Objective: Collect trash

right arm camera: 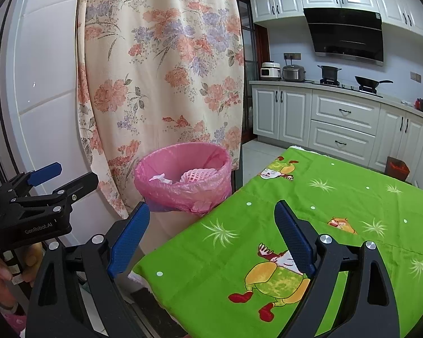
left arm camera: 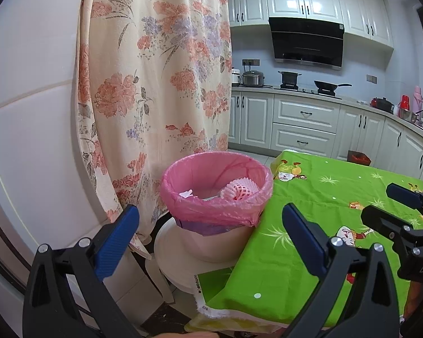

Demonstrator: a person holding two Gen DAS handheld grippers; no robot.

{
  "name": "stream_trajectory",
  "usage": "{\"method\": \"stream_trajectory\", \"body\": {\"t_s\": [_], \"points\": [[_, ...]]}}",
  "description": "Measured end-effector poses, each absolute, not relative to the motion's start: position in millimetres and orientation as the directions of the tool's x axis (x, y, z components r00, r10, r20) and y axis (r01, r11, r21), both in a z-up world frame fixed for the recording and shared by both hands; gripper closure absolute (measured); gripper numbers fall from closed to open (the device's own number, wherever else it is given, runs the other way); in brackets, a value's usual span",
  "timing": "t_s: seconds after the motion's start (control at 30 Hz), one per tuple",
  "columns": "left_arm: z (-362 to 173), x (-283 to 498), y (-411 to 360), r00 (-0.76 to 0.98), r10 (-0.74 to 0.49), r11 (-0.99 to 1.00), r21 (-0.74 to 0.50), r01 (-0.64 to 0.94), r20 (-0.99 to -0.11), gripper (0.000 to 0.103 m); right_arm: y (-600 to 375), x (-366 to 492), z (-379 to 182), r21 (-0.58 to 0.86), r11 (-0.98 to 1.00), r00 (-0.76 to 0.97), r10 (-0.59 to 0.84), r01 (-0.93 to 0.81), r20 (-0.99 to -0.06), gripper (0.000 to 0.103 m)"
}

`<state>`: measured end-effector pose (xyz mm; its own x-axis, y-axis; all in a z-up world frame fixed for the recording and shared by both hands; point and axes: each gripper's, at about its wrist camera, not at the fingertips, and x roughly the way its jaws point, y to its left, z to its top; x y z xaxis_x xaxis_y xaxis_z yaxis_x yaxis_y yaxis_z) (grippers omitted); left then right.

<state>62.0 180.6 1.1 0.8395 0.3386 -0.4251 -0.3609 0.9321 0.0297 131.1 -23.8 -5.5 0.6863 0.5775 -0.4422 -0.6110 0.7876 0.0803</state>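
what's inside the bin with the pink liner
Inside the pink-lined bin lie a pink foam fruit net and a small white scrap of paper. Its near wall hides the bottom, so anything lower down cannot be seen.

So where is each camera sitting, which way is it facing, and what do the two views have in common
Left wrist: on the left hand-held gripper, open, facing the pink-lined bin beside the green tablecloth; the right hand-held gripper shows at the right edge.
Right wrist: on the right hand-held gripper, open, looking over the tablecloth corner toward the bin; the left hand-held gripper and the person's hand show at left.
Shared: bin, tablecloth, floral curtain, kitchen cabinets behind.
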Motion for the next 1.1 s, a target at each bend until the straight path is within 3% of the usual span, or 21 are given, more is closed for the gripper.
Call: {"method": "stream_trajectory", "body": {"t_s": [1.1], "points": [[0.4, 62.5, 179.6, 0.835, 0.342, 0.931, 0.035, -0.363, -0.43, 0.005, -17.2, 129.5, -6.9, 0.078, 0.783, 0.68, 0.58, -0.617, -0.449, 0.019]]}}
